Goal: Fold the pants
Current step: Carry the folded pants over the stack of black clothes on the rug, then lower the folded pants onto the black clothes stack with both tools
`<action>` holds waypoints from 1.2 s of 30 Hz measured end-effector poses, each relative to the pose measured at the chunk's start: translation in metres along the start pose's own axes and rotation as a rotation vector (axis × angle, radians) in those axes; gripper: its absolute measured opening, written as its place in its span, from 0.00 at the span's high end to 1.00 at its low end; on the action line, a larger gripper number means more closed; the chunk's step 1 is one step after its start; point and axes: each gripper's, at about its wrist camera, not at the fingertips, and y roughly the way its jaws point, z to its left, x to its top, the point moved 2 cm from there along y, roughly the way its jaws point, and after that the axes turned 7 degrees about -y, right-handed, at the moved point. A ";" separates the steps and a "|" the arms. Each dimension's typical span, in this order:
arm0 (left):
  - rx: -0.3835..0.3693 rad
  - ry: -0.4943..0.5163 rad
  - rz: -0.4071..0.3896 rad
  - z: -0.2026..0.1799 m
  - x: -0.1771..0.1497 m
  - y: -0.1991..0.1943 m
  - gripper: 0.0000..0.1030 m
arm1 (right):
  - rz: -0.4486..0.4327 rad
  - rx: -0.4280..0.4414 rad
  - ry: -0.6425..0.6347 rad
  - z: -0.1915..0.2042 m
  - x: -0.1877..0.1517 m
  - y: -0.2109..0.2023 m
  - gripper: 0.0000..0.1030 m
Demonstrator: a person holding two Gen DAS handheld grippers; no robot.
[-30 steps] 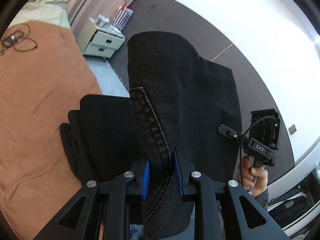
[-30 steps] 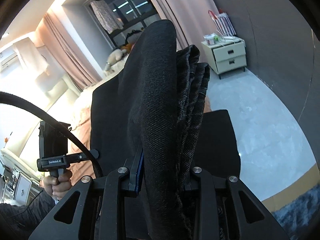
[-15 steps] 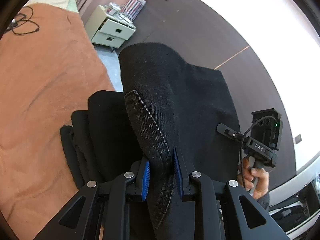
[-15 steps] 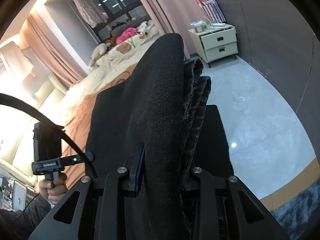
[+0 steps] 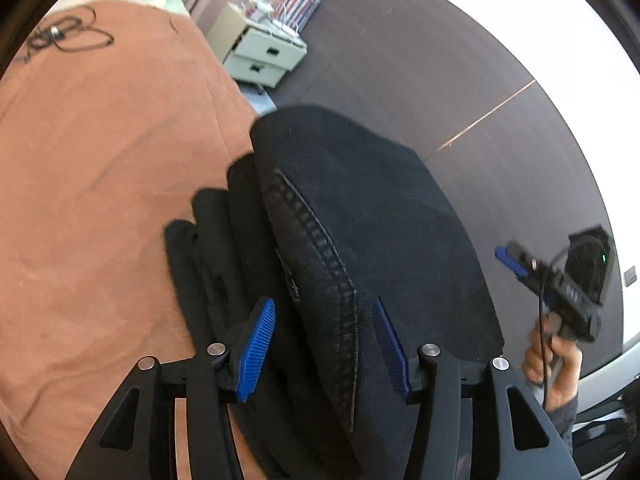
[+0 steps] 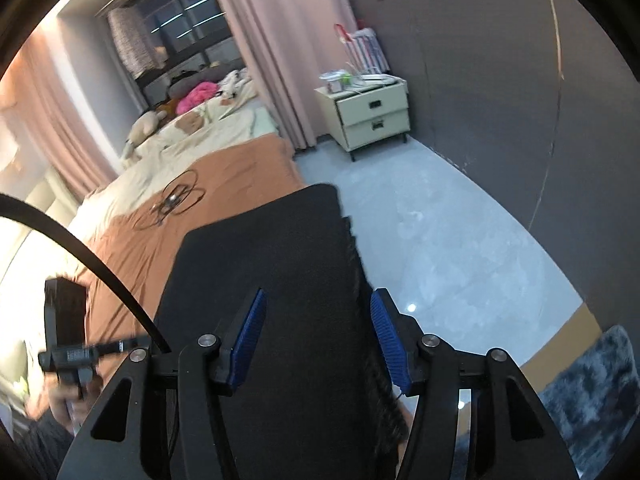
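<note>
The black denim pants (image 5: 360,208) lie folded in several layers on the orange bedspread (image 5: 100,160), near the bed's edge. My left gripper (image 5: 324,340) is open, its blue pads (image 5: 256,344) standing either side of the stitched seam edge without pinching it. My right gripper (image 6: 320,332) is open too, its blue pads (image 6: 248,340) straddling the flat folded pants (image 6: 272,264). The right gripper also shows in the left wrist view (image 5: 560,288), held in a hand beyond the pants. The left gripper also shows in the right wrist view (image 6: 68,356).
A cream two-drawer nightstand (image 6: 372,116) stands by the dark wall. Black cables (image 6: 172,204) lie on the bedspread. The grey floor (image 6: 440,240) is right of the bed, with a grey rug (image 6: 592,392) at the lower right. Pillows and soft toys lie at the bed's head.
Both grippers have opened and let go of the pants. The lifted fold has dropped flat onto the stack on the bed. The right gripper has drawn away from the fabric.
</note>
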 end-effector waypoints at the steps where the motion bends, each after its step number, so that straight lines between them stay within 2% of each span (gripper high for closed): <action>1: 0.016 0.016 -0.023 -0.003 0.000 -0.009 0.49 | 0.003 0.002 -0.018 0.007 -0.007 -0.007 0.52; 4: 0.043 0.093 -0.036 -0.017 -0.002 -0.024 0.49 | 0.003 -0.002 -0.054 0.024 -0.031 -0.029 0.62; 8: 0.069 0.206 -0.052 -0.038 -0.007 -0.032 0.49 | -0.045 -0.004 -0.097 0.039 -0.064 -0.059 0.62; 13: 0.067 0.309 -0.017 -0.054 -0.011 -0.009 0.47 | -0.060 -0.092 -0.067 0.028 -0.100 -0.065 0.62; 15: 0.092 0.341 0.007 -0.056 -0.017 0.009 0.47 | -0.082 -0.077 -0.022 0.020 -0.109 -0.063 0.62; 19: 0.113 0.348 0.015 -0.046 -0.020 0.025 0.47 | -0.064 -0.092 0.031 0.010 -0.131 -0.054 0.72; 21: 0.114 0.355 0.024 -0.047 -0.022 0.027 0.47 | -0.053 -0.097 0.056 0.012 -0.139 -0.043 0.72; 24: 0.122 0.364 0.021 -0.052 -0.026 0.023 0.47 | -0.048 -0.144 0.062 0.020 -0.132 -0.034 0.72; 30: 0.129 0.378 0.020 -0.060 -0.041 0.019 0.42 | -0.075 -0.142 0.055 0.053 -0.127 -0.054 0.72; 36: 0.136 0.394 0.031 -0.065 -0.054 0.017 0.40 | -0.036 -0.156 -0.014 0.077 -0.174 -0.090 0.71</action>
